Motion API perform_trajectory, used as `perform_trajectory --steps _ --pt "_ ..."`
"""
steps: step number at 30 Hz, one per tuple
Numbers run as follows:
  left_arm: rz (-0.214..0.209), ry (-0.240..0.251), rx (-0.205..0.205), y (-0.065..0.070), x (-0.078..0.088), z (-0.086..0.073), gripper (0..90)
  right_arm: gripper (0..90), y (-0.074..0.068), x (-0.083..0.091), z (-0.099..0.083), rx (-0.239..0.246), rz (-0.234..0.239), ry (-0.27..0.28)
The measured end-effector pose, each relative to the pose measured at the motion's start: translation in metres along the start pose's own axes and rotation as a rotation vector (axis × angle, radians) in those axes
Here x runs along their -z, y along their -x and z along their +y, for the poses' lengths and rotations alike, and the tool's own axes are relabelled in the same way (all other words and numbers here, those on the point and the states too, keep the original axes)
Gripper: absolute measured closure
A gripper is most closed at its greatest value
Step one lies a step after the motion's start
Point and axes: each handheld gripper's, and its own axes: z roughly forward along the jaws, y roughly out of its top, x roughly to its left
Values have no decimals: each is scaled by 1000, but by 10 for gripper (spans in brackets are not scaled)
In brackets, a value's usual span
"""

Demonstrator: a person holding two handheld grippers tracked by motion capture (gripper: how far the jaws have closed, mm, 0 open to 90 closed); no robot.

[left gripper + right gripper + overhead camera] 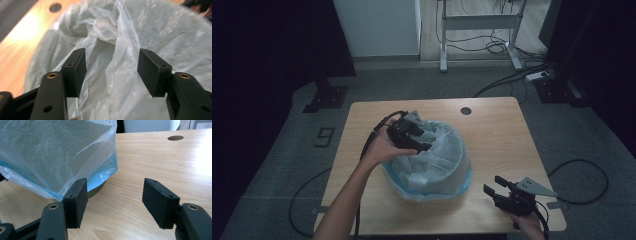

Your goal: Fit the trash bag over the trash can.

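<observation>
A round grey bin [452,172] stands mid-table, lined with a thin translucent plastic bag [439,150] whose bluish hem hangs over the rim. My left gripper [424,140] reaches over the bin's far-left rim. In the left gripper view its jaws [112,65] stand apart with loose folds of the bag [150,30] between them, and the pads do not press on the film. My right gripper [493,185] rests near the table's front right, open with nothing in it. In the right gripper view [115,195] it points at the bag's [50,152] lower edge and the bin's base [100,188].
The wooden table [497,130] has a round cable hole [466,110] at the back, which also shows as the hole [175,138] in the right gripper view. Cables, a desk frame [479,22] and a stand base lie on the floor beyond.
</observation>
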Motion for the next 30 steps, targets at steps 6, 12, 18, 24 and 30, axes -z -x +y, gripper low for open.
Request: perform_trajectory --steps 6,12,18,24,30 --pt "39 86 30 4 25 -27 340 362 0 -2 -1 11 -13 -13" --pt "90 178 67 10 43 -61 325 359 0 -4 -3 29 -40 -34" --pt "126 268 125 13 62 -103 315 357 1 -4 -4 38 -52 -44" --pt "139 324 191 12 72 -142 317 357 3 -4 -4 39 -66 -48" --pt "155 331 248 13 70 -181 319 356 5 -3 -6 35 -76 -49"
